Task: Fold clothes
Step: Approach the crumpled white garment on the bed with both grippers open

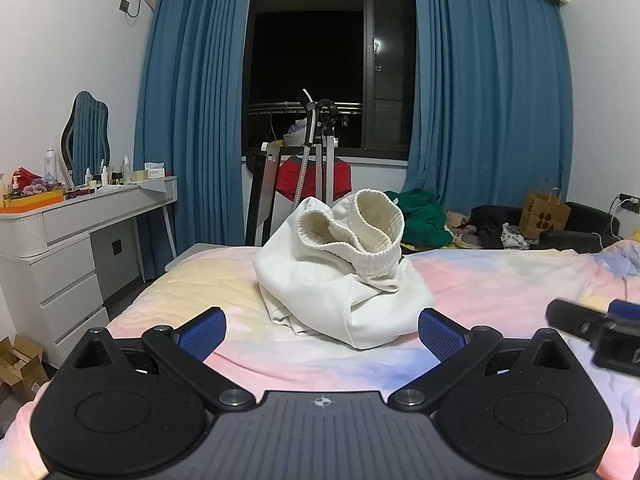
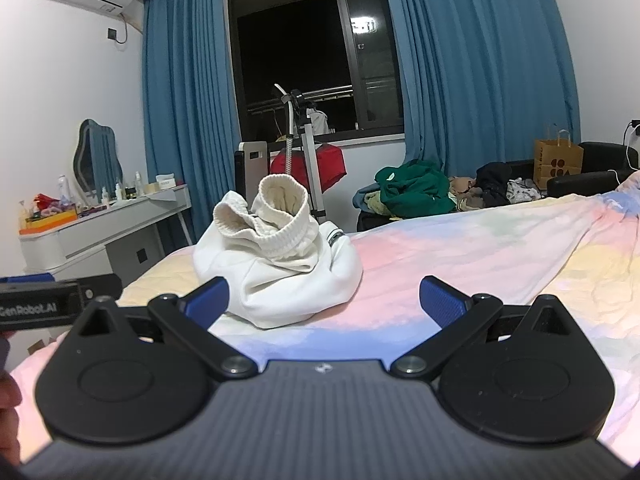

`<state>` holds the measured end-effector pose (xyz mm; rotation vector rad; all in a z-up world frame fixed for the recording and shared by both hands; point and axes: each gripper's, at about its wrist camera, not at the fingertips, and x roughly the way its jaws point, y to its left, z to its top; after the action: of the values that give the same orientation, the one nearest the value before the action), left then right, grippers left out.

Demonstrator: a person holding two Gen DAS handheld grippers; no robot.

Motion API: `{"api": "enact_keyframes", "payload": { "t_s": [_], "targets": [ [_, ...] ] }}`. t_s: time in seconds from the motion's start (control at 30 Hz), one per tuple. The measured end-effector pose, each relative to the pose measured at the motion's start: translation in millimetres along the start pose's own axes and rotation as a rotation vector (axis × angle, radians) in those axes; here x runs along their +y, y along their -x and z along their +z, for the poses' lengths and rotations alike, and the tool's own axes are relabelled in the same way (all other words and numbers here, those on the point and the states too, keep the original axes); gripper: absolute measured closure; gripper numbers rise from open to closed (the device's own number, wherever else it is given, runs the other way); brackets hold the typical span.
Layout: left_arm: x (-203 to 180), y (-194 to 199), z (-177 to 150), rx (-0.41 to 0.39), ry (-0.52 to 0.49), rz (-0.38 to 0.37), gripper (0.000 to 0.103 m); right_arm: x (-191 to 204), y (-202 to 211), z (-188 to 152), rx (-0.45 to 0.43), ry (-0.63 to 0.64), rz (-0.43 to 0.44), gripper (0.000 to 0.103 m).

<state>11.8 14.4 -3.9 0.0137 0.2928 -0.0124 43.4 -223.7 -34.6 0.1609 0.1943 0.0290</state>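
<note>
- White garment [image 1: 340, 276] sits bunched at frame centre on the pastel bed [image 1: 500, 280], ribbed cuffs up.
- Left hand-held gripper [image 1: 322, 334]: fingers spread wide, empty, near the garment.
- Right hand-held gripper [image 2: 324, 300]: likewise spread, holding nothing.

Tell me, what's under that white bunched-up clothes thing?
The white garment sits on the pastel bedspread, the only thing visible beneath it. Whatever lies under its folds is covered. Both the left gripper and right gripper are open, touching nothing.
</note>
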Motion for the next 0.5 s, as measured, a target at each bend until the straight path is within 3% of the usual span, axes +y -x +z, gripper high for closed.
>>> {"api": "enact_keyframes", "payload": {
  "t_s": [0.23, 0.33, 0.4, 0.5],
  "targets": [
    [8, -13, -4, 0.039, 0.016, -0.022, 0.000, 3, 0, 31, -0.037, -0.033, 0.029, 0.000],
    [10, -21, -6, 0.058, 0.022, -0.008, 0.000, -3, -3, 61, -0.080, -0.105, 0.091, 0.000],
    [11, -25, -8, 0.069, 0.022, -0.008, 0.000, -5, -5, 78, -0.125, -0.117, 0.086, 0.000],
    [11, -29, -10, 0.078, 0.018, -0.020, 0.000, -8, -17, 72, -0.124, -0.087, 0.051, 0.000]
  ]
}}
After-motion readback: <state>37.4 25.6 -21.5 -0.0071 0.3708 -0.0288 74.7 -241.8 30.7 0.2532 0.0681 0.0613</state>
